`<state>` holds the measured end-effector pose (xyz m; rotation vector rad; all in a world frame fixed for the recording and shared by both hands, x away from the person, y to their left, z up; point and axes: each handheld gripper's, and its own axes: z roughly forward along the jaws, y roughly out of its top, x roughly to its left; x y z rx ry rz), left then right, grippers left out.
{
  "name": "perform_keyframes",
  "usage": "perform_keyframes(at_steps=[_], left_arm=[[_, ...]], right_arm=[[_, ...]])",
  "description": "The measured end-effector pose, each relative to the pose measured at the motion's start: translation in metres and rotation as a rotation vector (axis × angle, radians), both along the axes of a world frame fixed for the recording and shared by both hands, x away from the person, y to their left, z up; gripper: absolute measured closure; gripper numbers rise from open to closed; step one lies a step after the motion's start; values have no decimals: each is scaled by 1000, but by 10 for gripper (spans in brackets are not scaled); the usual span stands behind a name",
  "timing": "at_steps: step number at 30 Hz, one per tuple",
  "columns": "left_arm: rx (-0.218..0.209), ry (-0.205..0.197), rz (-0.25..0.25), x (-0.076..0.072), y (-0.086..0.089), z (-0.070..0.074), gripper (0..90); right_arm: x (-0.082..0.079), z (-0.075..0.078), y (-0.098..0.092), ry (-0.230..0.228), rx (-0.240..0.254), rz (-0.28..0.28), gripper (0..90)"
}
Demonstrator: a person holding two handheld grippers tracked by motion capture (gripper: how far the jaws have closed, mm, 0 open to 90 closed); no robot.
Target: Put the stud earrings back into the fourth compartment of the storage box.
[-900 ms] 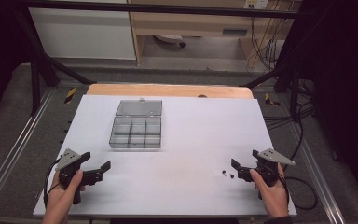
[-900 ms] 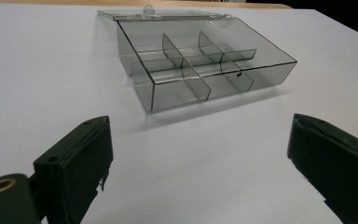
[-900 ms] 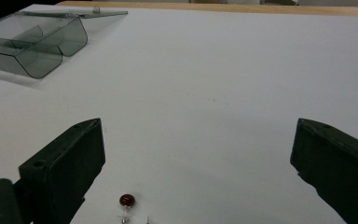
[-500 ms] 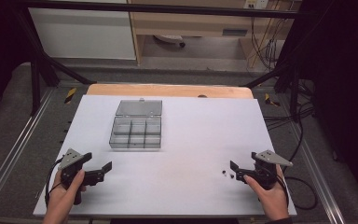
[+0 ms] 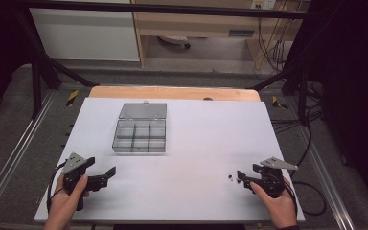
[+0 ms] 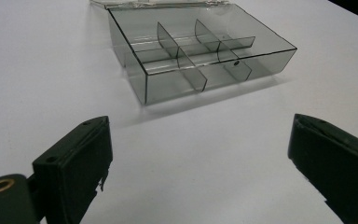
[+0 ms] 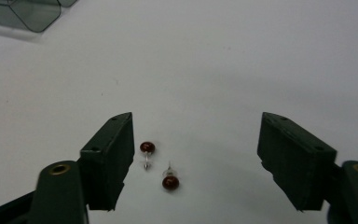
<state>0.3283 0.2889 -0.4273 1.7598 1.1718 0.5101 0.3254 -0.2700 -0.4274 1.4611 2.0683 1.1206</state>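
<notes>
A clear plastic compartment box (image 5: 139,135) lies on the white table with its lid (image 5: 143,110) folded back; its cells look empty. My left gripper (image 5: 106,175) is open near the front left corner. It faces the box (image 6: 196,56) across bare table, with nothing between the jaws of the left gripper (image 6: 200,163). Two dark red stud earrings (image 5: 230,177) lie at the front right. My right gripper (image 5: 242,176) is open just behind them. In the right gripper view (image 7: 198,154) one earring (image 7: 147,148) lies beside the left jaw and the other (image 7: 170,182) a little nearer, neither touched.
The white table top (image 5: 206,129) ends in a wooden strip (image 5: 172,92) at the far edge. Black frame posts (image 5: 38,72) stand at the back left and right. Cables (image 5: 311,143) trail off the right side.
Both hands have shifted slightly toward the near edge. The box and the earrings lie where they were.
</notes>
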Motion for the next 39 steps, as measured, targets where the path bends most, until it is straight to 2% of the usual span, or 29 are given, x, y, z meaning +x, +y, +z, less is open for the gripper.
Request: perform_keyframes(at_steps=[1, 2, 5, 9, 16, 21, 22, 30, 32, 33, 35, 36, 37, 38, 39], left_arm=[[1, 1, 0, 0, 0, 0, 66], [4, 1, 0, 0, 0, 0, 66], [13, 3, -4, 1, -1, -1, 66], [15, 6, -4, 0, 0, -1, 69], [23, 6, -6, 1, -1, -1, 72], [27, 4, -8, 0, -2, -1, 72], [29, 5, -8, 0, -2, -1, 72], [37, 9, -5, 1, 0, -2, 74], [45, 13, -3, 1, 0, -2, 75], [46, 13, 0, 1, 0, -3, 75], [58, 21, -7, 1, -1, -3, 76], [58, 21, -7, 1, -1, -3, 76], [61, 23, -7, 1, -2, -3, 76], [61, 23, -7, 1, -2, -3, 76], [63, 24, -9, 2, -2, -4, 76]], right_arm=[[0, 0, 0, 0, 0, 0, 326], [-2, -3, 1, 22, -7, 12, 391], [-3, -4, 4, 38, -12, 47, 516], [-3, -8, 8, 63, -36, 72, 616], [1, -17, 15, 93, -86, 90, 705], [2, -20, 15, 104, -99, 84, 745], [4, -21, 16, 117, -100, 87, 775], [5, -20, 17, 108, -123, 93, 803], [4, -16, 18, 78, -102, 88, 803], [4, -16, 18, 78, -102, 88, 803], [3, -12, 18, 38, -80, 85, 804], [3, -12, 18, 38, -80, 85, 804], [3, -8, 18, 13, -49, 92, 804], [3, -8, 18, 13, -49, 92, 804], [5, -4, 21, -12, -10, 110, 804]])
